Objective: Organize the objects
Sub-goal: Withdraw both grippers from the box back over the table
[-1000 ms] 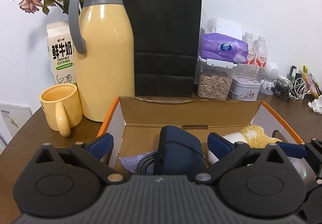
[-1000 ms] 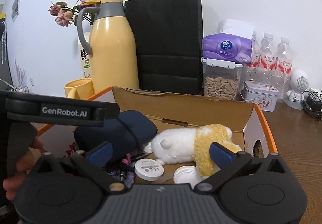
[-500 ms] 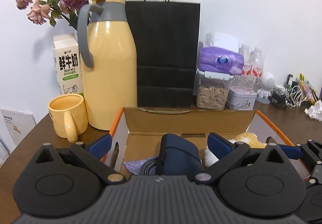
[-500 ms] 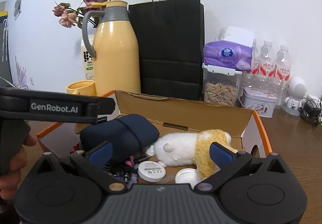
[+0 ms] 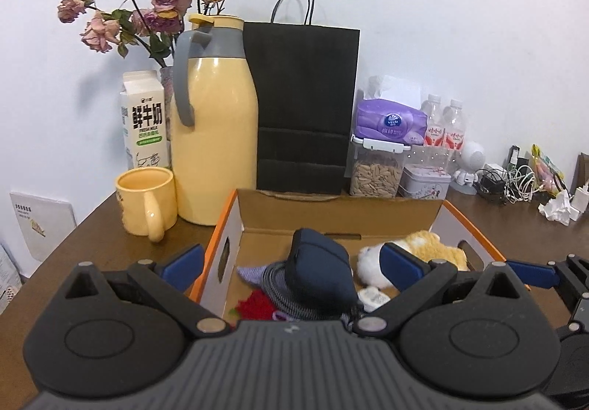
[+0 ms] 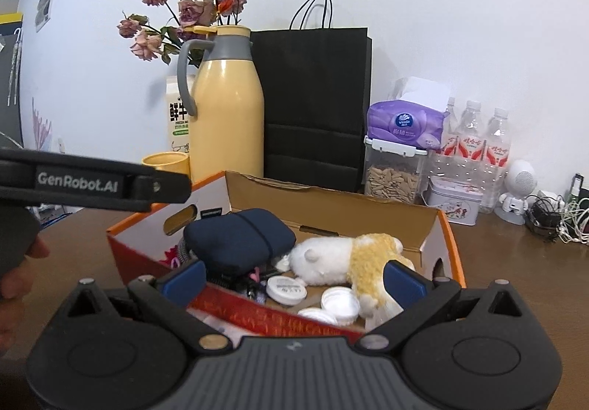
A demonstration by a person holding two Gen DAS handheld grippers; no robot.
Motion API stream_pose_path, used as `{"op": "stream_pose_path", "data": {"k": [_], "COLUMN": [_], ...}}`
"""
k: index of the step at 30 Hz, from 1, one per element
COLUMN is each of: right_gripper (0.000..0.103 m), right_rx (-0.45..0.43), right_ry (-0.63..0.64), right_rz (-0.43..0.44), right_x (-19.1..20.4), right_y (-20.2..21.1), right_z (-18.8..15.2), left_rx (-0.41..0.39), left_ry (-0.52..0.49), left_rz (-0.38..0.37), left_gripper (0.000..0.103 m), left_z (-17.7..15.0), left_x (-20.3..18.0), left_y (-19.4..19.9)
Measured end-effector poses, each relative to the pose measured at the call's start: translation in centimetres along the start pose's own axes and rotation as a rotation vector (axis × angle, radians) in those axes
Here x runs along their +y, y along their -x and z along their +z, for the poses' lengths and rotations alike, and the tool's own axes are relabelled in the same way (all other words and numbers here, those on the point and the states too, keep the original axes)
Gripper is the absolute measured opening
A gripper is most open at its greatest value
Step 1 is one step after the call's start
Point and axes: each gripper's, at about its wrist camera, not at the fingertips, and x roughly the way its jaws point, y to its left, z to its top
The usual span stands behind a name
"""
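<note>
Both grippers, left gripper (image 5: 291,262) and right gripper (image 6: 292,273), hang spread wide and empty just above the near edge of the cardboard box (image 6: 335,196), where the pouch (image 6: 239,237) and plush toy (image 6: 346,259) already lie gathered, presumably for tidiness

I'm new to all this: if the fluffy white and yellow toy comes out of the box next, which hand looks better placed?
Probably the right. Its open tongs face the plush toy almost head-on in the box. The left tongs, also open, face the navy pouch, with the toy off to their right.
</note>
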Motion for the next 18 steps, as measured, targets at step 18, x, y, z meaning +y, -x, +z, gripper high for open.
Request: {"op": "stream_pose_path", "data": {"k": [18], "right_gripper": [0.103], "right_rx": [0.059], "right_ry": [0.001], "right_rz": [-0.016], "right_x": [0.0], "right_y": [6.2], "right_z": [-4.4], "left_rx": [0.078], "left_ry": [0.004], "left_rz": [0.064], "left_gripper": [0.103], "left_z": [-3.7], "left_x": [1.2], "left_y": [5.3]}}
